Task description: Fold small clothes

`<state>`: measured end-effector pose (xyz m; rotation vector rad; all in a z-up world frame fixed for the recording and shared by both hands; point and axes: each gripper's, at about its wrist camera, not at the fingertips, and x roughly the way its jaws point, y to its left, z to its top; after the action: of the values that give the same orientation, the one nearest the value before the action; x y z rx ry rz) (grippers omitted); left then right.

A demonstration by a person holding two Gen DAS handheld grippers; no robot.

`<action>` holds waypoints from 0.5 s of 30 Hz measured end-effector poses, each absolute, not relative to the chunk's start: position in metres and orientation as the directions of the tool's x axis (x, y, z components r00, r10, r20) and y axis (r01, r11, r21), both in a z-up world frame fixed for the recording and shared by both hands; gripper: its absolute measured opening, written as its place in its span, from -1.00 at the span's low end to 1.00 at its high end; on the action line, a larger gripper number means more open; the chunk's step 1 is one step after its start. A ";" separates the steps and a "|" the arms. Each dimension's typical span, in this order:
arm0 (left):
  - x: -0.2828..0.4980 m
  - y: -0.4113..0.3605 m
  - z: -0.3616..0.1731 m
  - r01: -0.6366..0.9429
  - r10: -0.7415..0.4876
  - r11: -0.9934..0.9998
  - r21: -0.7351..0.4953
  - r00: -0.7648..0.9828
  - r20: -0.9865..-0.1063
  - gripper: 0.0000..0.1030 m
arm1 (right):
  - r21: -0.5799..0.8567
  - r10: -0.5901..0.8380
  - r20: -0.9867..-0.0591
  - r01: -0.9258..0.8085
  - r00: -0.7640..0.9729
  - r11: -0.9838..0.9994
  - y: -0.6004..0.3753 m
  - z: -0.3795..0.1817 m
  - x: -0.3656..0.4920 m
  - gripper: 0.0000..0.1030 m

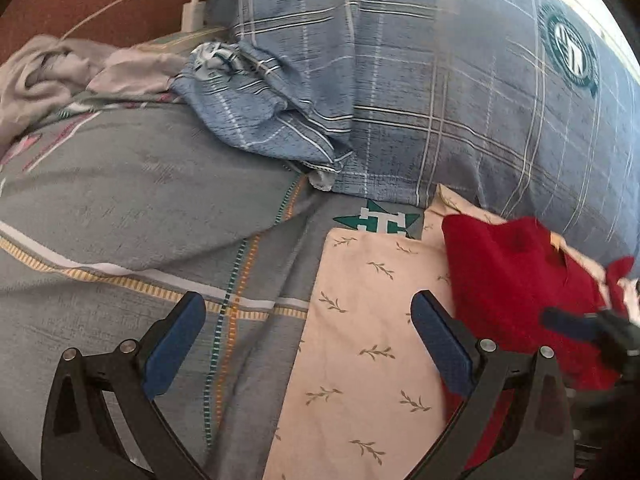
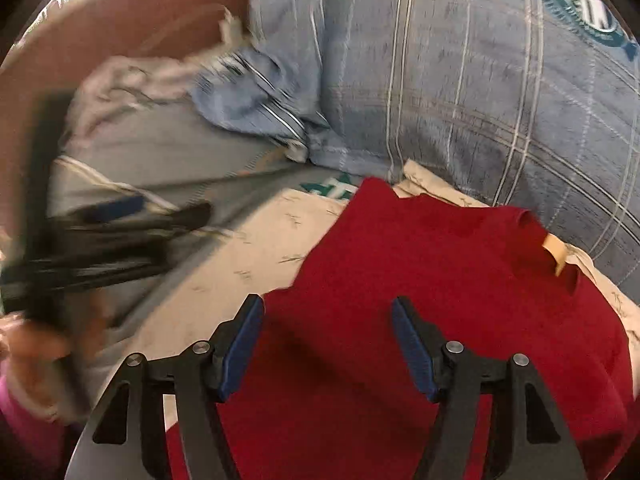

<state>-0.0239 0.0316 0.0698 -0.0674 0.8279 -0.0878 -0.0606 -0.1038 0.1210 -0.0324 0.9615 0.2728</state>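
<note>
A small red garment [image 2: 420,280] lies spread on a cream leaf-print cloth [image 2: 260,248], its collar and tan label [image 2: 556,254] toward the far right. My right gripper [image 2: 328,301] hovers just above the garment's near part, open, with nothing between its blue pads. In the left wrist view the red garment [image 1: 512,280] lies to the right on the cream cloth [image 1: 360,320]. My left gripper [image 1: 308,298] is wide open over the cloth's left edge and the grey sheet [image 1: 120,200]. The right gripper [image 1: 580,324] shows blurred at the right edge.
A bulky blue plaid quilt [image 1: 440,80] rises behind the cloth. Crumpled pale clothes [image 1: 60,72] lie at the far left, near a white charger and cable [image 1: 194,8] against a brown headboard [image 1: 100,0]. A hand [image 2: 32,344] holds the blurred left gripper [image 2: 120,220].
</note>
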 end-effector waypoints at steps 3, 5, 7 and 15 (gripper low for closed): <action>-0.022 0.036 0.072 0.034 -0.098 0.994 -0.102 0.677 -0.730 1.00 | 0.117 0.206 -0.830 -0.199 0.519 0.973 -0.099 0.097 -0.034 -0.41; -0.023 0.039 0.075 0.028 -0.093 0.994 -0.102 0.685 -0.723 1.00 | 0.110 0.201 -0.838 -0.204 0.507 0.973 -0.088 0.088 -0.025 -0.81; -0.023 0.041 0.077 0.018 -0.091 0.994 -0.110 0.697 -0.711 1.00 | 0.139 0.234 -0.833 -0.221 0.501 0.965 -0.079 0.088 -0.022 -0.88; -0.021 0.031 0.074 0.062 -0.142 0.989 -0.136 0.687 -0.712 1.00 | 0.266 0.307 -0.795 -0.154 0.524 0.952 -0.109 0.112 -0.044 -0.38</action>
<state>-0.0213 0.0306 0.0736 -0.1043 0.8054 -0.1142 -0.0438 -0.1086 0.1115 0.1699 0.9823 0.2774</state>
